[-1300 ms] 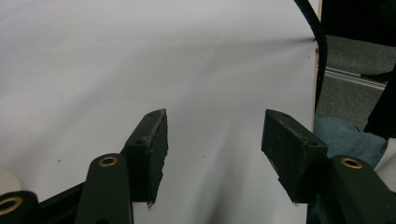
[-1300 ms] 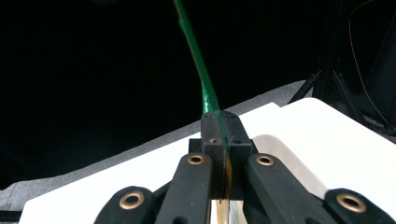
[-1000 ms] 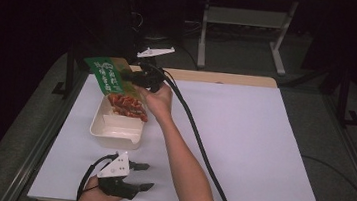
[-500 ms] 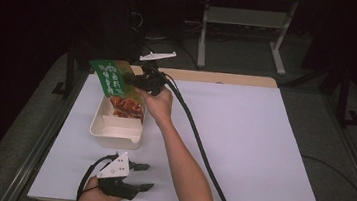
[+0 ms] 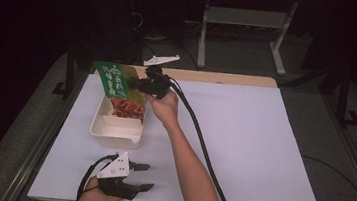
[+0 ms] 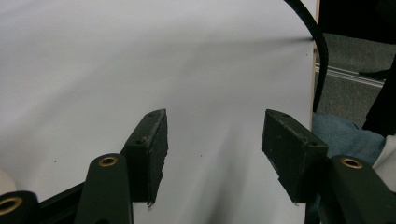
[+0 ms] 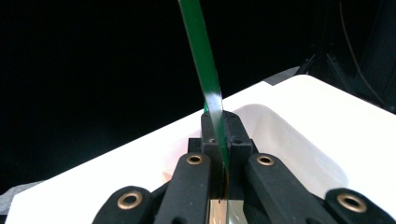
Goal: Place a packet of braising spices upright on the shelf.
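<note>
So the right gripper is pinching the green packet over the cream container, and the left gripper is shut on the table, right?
Not quite. The left gripper is open, its jaws wide apart over bare white table, as the left gripper view shows. The right gripper does pinch the green packet over the cream container.

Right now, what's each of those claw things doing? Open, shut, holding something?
Left gripper: open, holding nothing, low over the white table.
Right gripper: shut on the green packet, held above the cream tray.

Lab-like recording setup: white-covered table (image 5: pixel 263 139), dark surroundings, metal stand (image 5: pixel 245 22) behind, cabled rig.
</note>
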